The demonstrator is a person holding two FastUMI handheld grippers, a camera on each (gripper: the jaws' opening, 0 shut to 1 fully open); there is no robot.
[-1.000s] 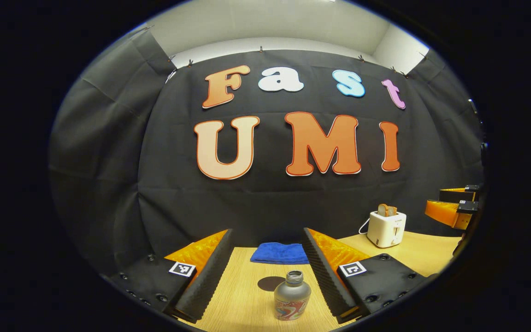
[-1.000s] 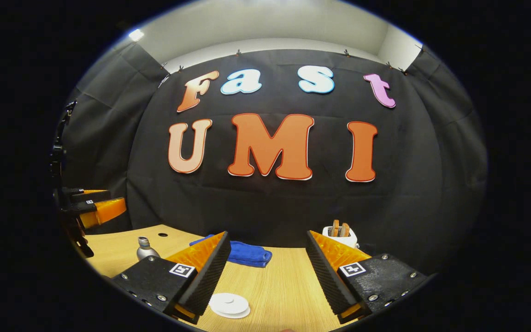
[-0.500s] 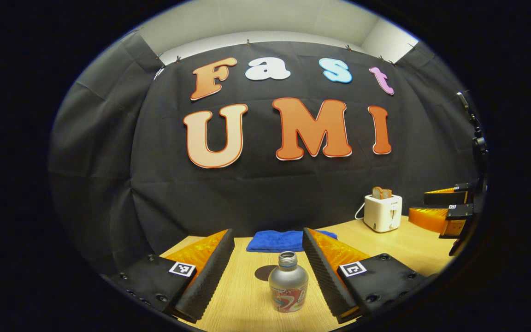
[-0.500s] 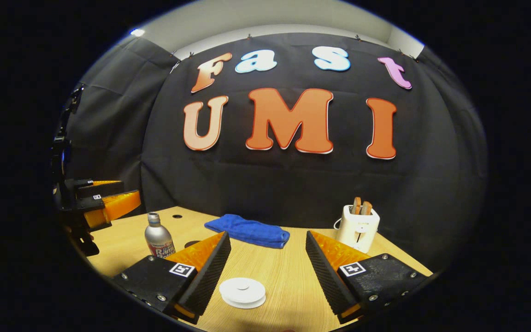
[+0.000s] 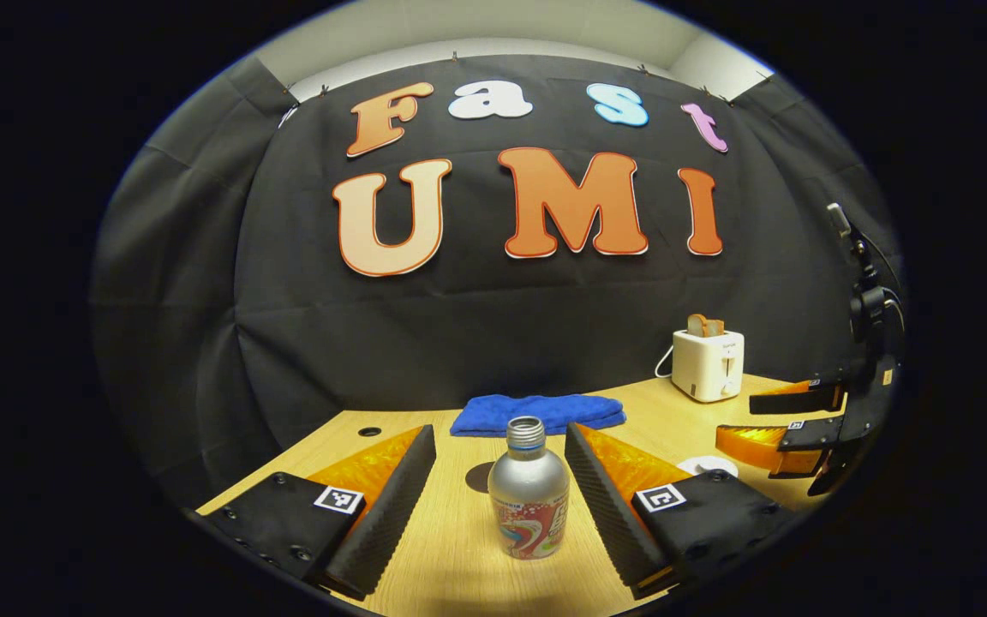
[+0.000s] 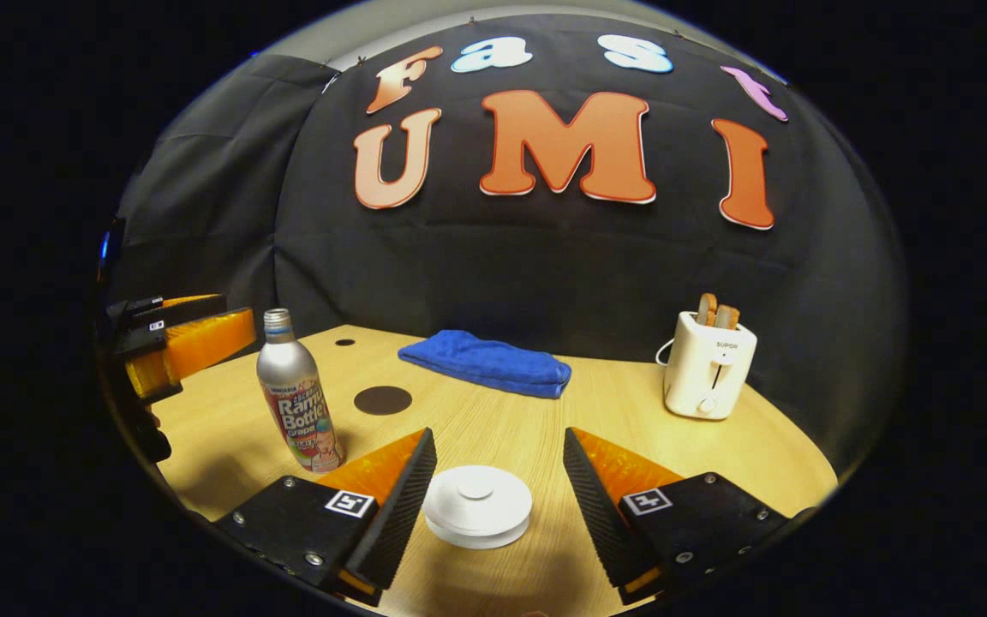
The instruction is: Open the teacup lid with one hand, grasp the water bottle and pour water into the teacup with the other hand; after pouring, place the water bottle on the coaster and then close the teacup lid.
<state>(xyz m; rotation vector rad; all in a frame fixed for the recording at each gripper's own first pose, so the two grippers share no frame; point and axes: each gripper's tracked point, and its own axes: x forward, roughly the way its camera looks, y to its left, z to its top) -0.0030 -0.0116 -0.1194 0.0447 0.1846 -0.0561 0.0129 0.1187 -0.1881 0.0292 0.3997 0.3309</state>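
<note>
Worktop (image 6: 613,403) first: both grippers are lining up, nothing grabbed yet. Left gripper (image 5: 498,480) hangs wide open around the water bottle (image 5: 529,501), not touching. Right gripper (image 6: 498,488) gapes either side of the teacup lid (image 6: 477,506). Coaster (image 6: 382,399) sits behind. Next up, probably closing in.

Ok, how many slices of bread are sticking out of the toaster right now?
2. Both stand side by side in the slots of the white toaster at the table's far right: bread slices. Anything lower in the slots would be hidden.
</note>
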